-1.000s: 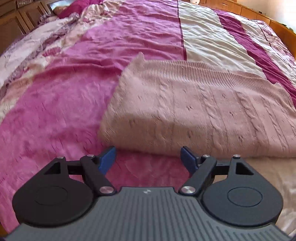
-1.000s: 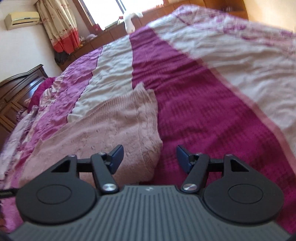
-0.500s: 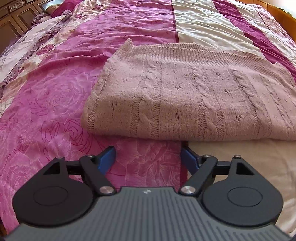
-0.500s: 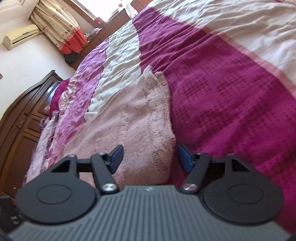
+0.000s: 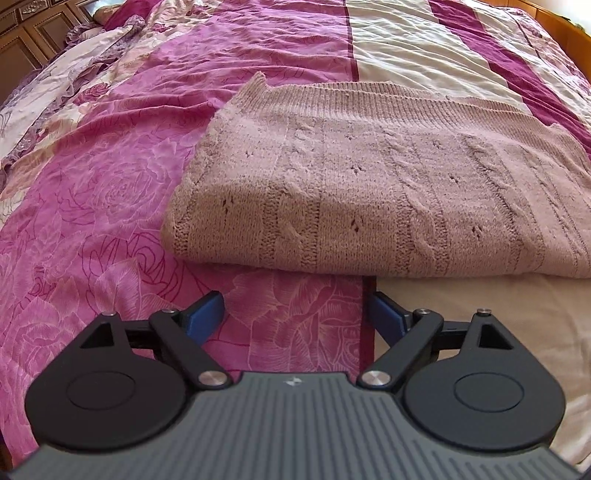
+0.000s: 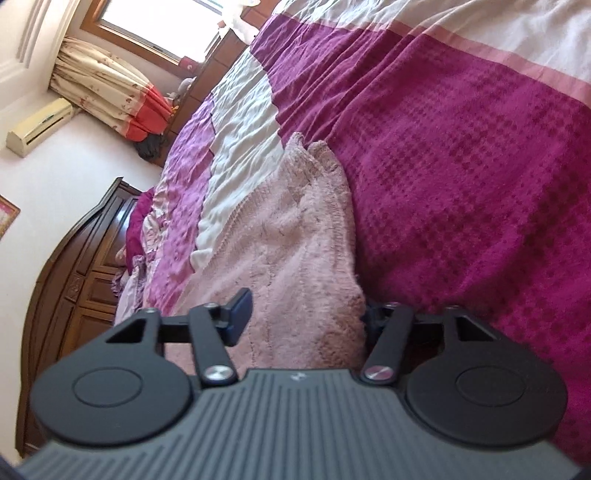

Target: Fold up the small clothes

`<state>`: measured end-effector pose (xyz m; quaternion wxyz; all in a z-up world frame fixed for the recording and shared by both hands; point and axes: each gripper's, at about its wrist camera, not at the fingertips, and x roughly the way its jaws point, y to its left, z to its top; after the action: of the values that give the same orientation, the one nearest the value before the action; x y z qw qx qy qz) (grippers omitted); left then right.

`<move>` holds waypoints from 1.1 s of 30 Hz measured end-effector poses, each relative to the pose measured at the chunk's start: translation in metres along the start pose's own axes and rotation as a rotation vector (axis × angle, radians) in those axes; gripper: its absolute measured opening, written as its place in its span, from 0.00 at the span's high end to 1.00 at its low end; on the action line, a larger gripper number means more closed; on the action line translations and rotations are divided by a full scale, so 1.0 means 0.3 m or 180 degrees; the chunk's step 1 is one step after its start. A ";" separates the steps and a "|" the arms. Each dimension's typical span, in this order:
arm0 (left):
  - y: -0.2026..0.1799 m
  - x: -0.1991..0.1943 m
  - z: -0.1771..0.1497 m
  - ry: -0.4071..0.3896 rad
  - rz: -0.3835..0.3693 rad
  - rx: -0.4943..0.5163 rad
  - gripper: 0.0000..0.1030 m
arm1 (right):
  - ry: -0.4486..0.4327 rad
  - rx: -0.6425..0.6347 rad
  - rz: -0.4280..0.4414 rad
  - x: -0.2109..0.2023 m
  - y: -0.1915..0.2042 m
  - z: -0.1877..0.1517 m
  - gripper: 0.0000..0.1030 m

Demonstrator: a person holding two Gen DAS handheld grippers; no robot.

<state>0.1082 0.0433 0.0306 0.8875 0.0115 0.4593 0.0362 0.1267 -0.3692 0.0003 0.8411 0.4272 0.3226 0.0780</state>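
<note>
Left gripper (image 5: 295, 314) hangs just short of the folded pale pink cable-knit sweater (image 5: 369, 184), blue pads spread wide and opening a touch further, nothing but the rose-printed pink and cream bedspread (image 5: 92, 221) between them. Over on the right, the right gripper (image 6: 303, 317) is rolled over on its side at the sweater's near corner (image 6: 295, 277), jaws narrowing in with that corner between them; one blue fingertip (image 6: 240, 310) lies on top of the knit, the other is tucked out of sight under its edge, so a firm pinch cannot be confirmed. Beyond, the sweater lies flat across the bedspread's stripes. Further back stand a dark wooden headboard (image 6: 74, 295), a floral curtain (image 6: 107, 92) and a bright window (image 6: 166, 22).
</note>
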 end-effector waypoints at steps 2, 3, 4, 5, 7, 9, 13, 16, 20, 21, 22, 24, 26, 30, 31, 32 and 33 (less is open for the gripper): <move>-0.001 0.000 0.001 0.0009 0.0006 0.0010 0.12 | 0.0034 -0.0043 -0.0028 0.007 -0.002 -0.006 0.64; -0.002 -0.001 0.003 0.0015 0.0012 0.0017 0.12 | 0.0038 -0.0058 -0.0008 0.007 -0.004 -0.007 0.65; -0.002 0.000 0.004 0.0020 0.0017 0.0019 0.12 | 0.0044 -0.0071 0.0009 0.006 -0.006 -0.006 0.65; -0.003 -0.001 0.002 0.0022 0.0020 0.0020 0.12 | 0.0052 -0.0072 0.0017 0.006 -0.009 -0.005 0.65; -0.004 -0.001 0.003 0.0033 0.0030 0.0023 0.12 | 0.0063 -0.0077 0.0012 0.006 -0.013 -0.005 0.65; -0.006 -0.001 0.003 0.0043 0.0039 0.0020 0.12 | 0.0059 -0.0086 -0.0007 0.011 -0.017 -0.005 0.66; -0.007 -0.004 0.003 0.0058 0.0050 0.0027 0.12 | 0.0070 -0.0219 -0.0026 0.022 -0.011 -0.014 0.66; -0.006 -0.008 0.002 0.0070 0.0057 0.0022 0.12 | 0.0080 -0.0288 -0.0003 0.026 -0.013 -0.017 0.66; -0.006 -0.014 -0.001 0.0091 0.0069 0.0025 0.12 | 0.0106 -0.0285 0.0005 0.027 -0.014 -0.015 0.66; -0.006 -0.015 -0.002 0.0096 0.0075 0.0027 0.12 | 0.0113 -0.0252 0.0003 0.026 -0.015 -0.013 0.66; -0.005 -0.018 -0.003 0.0100 0.0085 0.0027 0.12 | 0.0116 -0.0210 0.0002 0.025 -0.016 -0.010 0.66; -0.002 -0.025 -0.005 0.0099 0.0102 0.0022 0.12 | 0.0105 -0.0149 -0.0005 0.026 -0.014 -0.006 0.66; 0.003 -0.037 -0.006 0.0078 0.0119 0.0025 0.12 | 0.0093 -0.0146 -0.0004 0.023 -0.009 -0.004 0.67; 0.023 -0.075 -0.002 -0.0006 0.0140 0.0029 0.12 | 0.0056 -0.0205 -0.0016 0.008 0.024 0.001 0.73; 0.030 -0.085 -0.001 -0.0023 0.0164 0.0038 0.12 | 0.0033 -0.0252 -0.0017 0.001 0.041 0.003 0.73; 0.032 -0.092 0.001 -0.0031 0.0196 0.0052 0.12 | 0.0014 -0.0279 -0.0003 -0.003 0.055 0.004 0.73; 0.037 -0.100 0.001 -0.0043 0.0239 0.0071 0.12 | -0.0004 -0.0300 0.0025 -0.008 0.072 0.007 0.73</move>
<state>0.0904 0.0520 0.0558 0.8884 0.0388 0.4529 0.0643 0.1293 -0.3583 0.0190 0.8602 0.3883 0.3163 0.0961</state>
